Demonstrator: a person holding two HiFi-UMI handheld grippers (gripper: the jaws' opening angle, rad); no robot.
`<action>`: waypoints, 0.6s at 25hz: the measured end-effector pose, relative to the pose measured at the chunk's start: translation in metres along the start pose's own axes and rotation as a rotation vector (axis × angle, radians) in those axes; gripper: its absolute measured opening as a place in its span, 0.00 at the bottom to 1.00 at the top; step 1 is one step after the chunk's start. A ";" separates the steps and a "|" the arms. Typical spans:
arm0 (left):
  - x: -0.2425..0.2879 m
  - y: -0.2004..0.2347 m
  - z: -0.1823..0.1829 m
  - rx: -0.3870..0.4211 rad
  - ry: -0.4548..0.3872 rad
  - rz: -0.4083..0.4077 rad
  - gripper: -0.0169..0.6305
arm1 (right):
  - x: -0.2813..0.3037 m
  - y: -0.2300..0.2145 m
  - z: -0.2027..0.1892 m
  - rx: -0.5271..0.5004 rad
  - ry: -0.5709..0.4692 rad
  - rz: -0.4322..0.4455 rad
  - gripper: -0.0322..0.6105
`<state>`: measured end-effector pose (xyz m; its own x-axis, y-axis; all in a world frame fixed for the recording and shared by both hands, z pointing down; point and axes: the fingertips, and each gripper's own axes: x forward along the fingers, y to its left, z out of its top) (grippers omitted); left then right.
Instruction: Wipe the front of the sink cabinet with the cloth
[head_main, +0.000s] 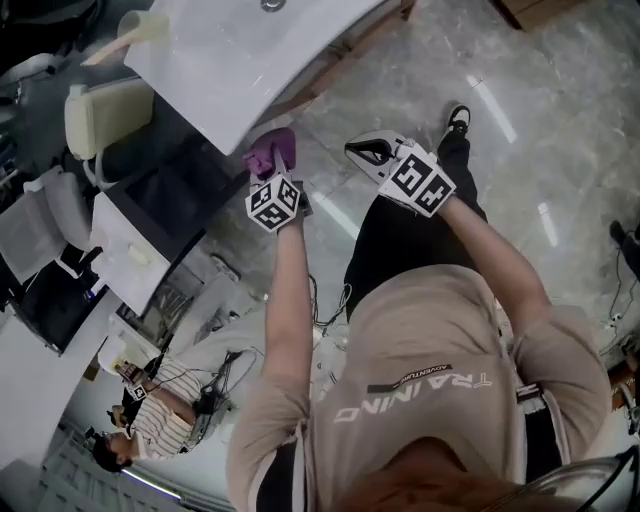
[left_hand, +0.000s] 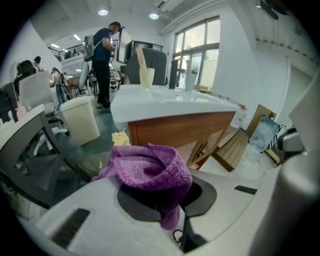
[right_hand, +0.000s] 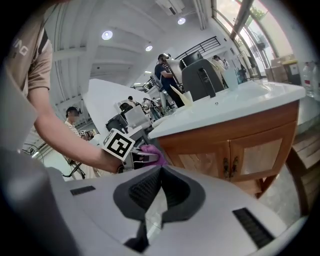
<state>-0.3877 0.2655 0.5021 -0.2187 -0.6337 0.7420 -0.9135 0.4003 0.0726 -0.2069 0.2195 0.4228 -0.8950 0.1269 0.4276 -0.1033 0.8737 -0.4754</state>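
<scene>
Pinched in the left gripper, a purple cloth; bunched into a loose rosette above the jaws, one tail caught down between them; nubby, terry-like weave, soft and easily crushed.

Straight ahead of that cloth, the sink cabinet; warm brown wood grain, flat and hard, under a glossy white basin top that overhangs it. From the right gripper view, cloth and left gripper close by the cabinet's left corner, just below the overhang; touching the wood or not, cannot tell.

Cabinet front long from side to side, with two framed panel doors and small dark handles at the middle seam. By judgement, calls for a short push forward onto the wood, then strokes along that width, away from the corner.

Right gripper with jaws pressed together at the tips, nothing between them; well back from the doors and farther from the cabinet than the left, so the wiping falls to the left. Underfoot, grey marbled floor tile, polished and streaked with reflections.

Likely snag: the handles and the panel ledges, apt to catch a loose fold of so soft a cloth.
</scene>
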 end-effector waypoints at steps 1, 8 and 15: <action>0.009 0.002 -0.003 0.011 0.015 0.009 0.10 | 0.001 -0.003 -0.006 0.008 -0.003 -0.001 0.07; 0.055 0.015 -0.014 0.115 0.102 0.078 0.10 | 0.009 -0.032 -0.040 0.075 -0.018 -0.024 0.07; 0.076 0.018 -0.001 0.185 0.083 0.118 0.10 | 0.016 -0.038 -0.066 0.046 0.048 0.029 0.07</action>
<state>-0.4203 0.2250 0.5607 -0.3062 -0.5300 0.7908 -0.9320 0.3360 -0.1357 -0.1884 0.2196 0.4984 -0.8762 0.1750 0.4490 -0.0984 0.8471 -0.5223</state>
